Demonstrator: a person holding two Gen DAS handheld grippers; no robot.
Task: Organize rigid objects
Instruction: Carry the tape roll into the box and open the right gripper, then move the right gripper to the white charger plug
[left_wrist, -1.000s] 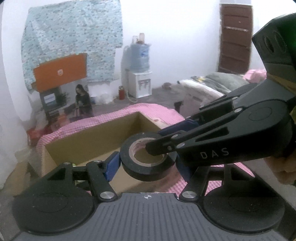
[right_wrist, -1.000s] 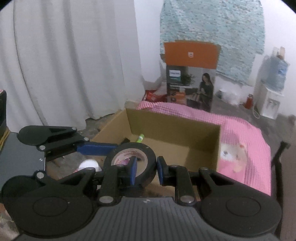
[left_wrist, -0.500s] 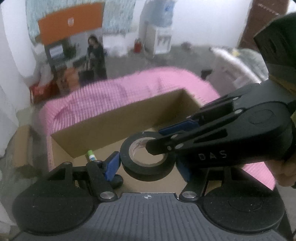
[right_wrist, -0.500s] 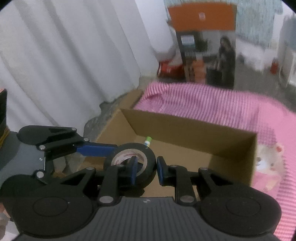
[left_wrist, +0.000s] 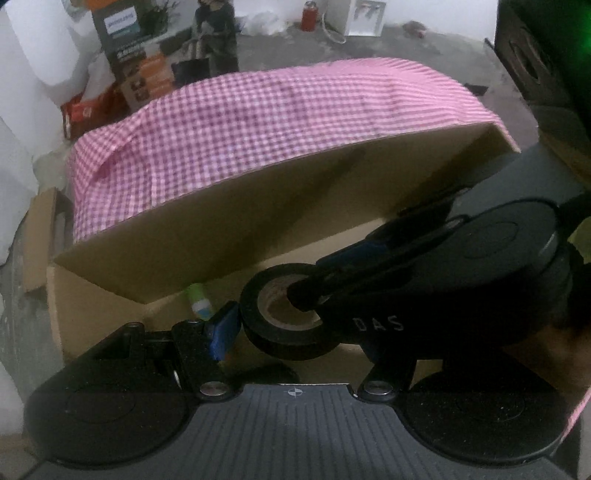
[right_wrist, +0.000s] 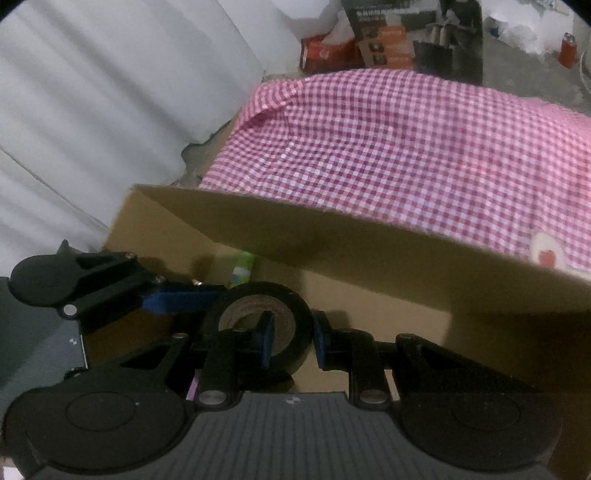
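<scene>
- Black roll of electrical tape (right_wrist: 260, 325) is pinched through its wall by the nearly closed right tongs (right_wrist: 291, 338); the half-open left tongs (left_wrist: 291, 334) bracket it, contact unclear.
- It is held over the open brown cardboard box (right_wrist: 369, 258); release inside appears next.

Your left gripper (left_wrist: 291, 332) and right gripper (right_wrist: 291, 338): matte black linkages, blue finger pads (left_wrist: 221, 330), silver pivot screws, ribbed grey housings; white "DAS" lettering marks the right one.
</scene>
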